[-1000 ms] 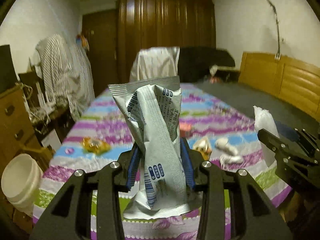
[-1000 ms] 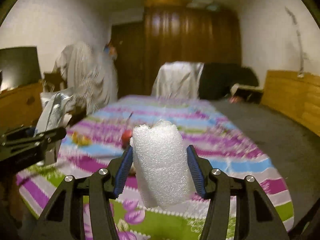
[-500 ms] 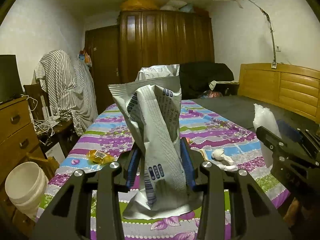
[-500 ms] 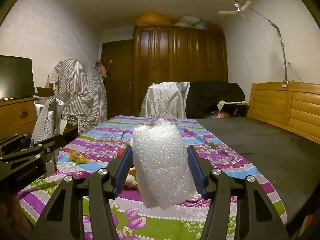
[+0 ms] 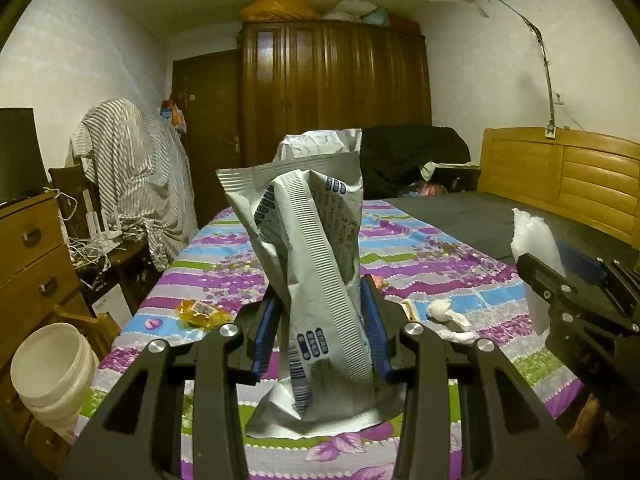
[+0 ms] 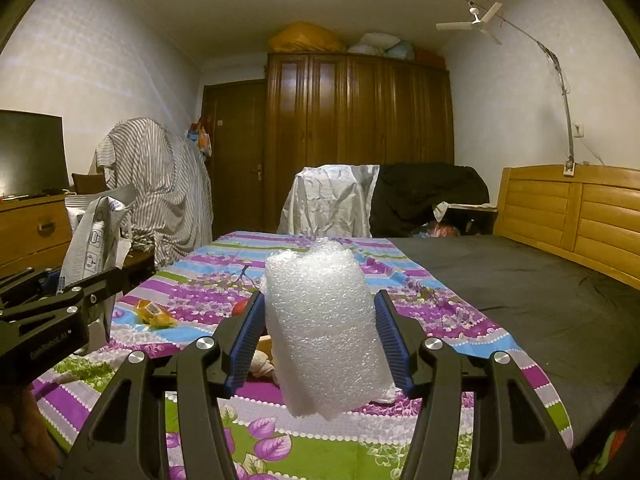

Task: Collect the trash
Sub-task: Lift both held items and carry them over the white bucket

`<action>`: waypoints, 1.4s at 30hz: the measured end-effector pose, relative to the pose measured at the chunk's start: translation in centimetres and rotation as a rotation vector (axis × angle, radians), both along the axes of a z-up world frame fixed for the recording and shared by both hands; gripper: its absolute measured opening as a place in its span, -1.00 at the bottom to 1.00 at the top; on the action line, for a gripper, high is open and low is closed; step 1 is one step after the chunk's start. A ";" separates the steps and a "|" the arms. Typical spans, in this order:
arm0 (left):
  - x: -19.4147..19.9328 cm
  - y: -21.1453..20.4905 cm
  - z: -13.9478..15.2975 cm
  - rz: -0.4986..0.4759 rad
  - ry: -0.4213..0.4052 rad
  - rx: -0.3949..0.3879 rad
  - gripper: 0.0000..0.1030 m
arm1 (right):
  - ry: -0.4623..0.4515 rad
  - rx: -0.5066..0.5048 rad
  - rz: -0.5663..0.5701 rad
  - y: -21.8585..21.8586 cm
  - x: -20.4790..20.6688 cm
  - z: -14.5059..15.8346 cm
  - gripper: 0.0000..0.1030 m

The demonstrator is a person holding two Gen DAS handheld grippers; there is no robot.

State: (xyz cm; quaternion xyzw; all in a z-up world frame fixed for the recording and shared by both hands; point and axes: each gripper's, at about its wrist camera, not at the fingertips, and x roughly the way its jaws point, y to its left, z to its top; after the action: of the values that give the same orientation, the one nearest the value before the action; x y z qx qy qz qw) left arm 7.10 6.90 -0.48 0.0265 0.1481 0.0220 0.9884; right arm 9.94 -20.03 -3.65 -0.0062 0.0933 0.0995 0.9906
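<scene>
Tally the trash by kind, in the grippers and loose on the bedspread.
Silver snack wrapper, in the left gripper: 1
Bubble wrap roll, in the right gripper: 1
Yellow wrapper on the bedspread: 1
Crumpled white tissue: 1
Total: 4

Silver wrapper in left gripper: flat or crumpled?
Crumpled. The silver wrapper stands twisted and creased, pinched between the left gripper's blue pads, its bottom edge flaring out below them.
</scene>
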 end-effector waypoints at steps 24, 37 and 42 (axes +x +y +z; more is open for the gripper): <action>-5.1 20.8 3.9 0.485 -0.038 -0.015 -0.26 | 0.002 -0.013 0.522 25.7 4.2 7.0 0.11; -8.2 33.3 3.2 0.685 0.070 -0.080 -0.26 | 0.144 -0.097 0.803 48.1 3.9 8.2 0.11; -7.9 38.2 1.9 0.718 0.153 -0.139 -0.24 | 0.255 -0.151 0.884 56.6 5.3 6.8 0.11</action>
State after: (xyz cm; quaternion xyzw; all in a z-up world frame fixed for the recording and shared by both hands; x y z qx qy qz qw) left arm -0.78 45.11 1.38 -0.0926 0.2225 0.3549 0.9033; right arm 15.23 36.61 3.19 -0.1053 0.2097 0.5051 0.8305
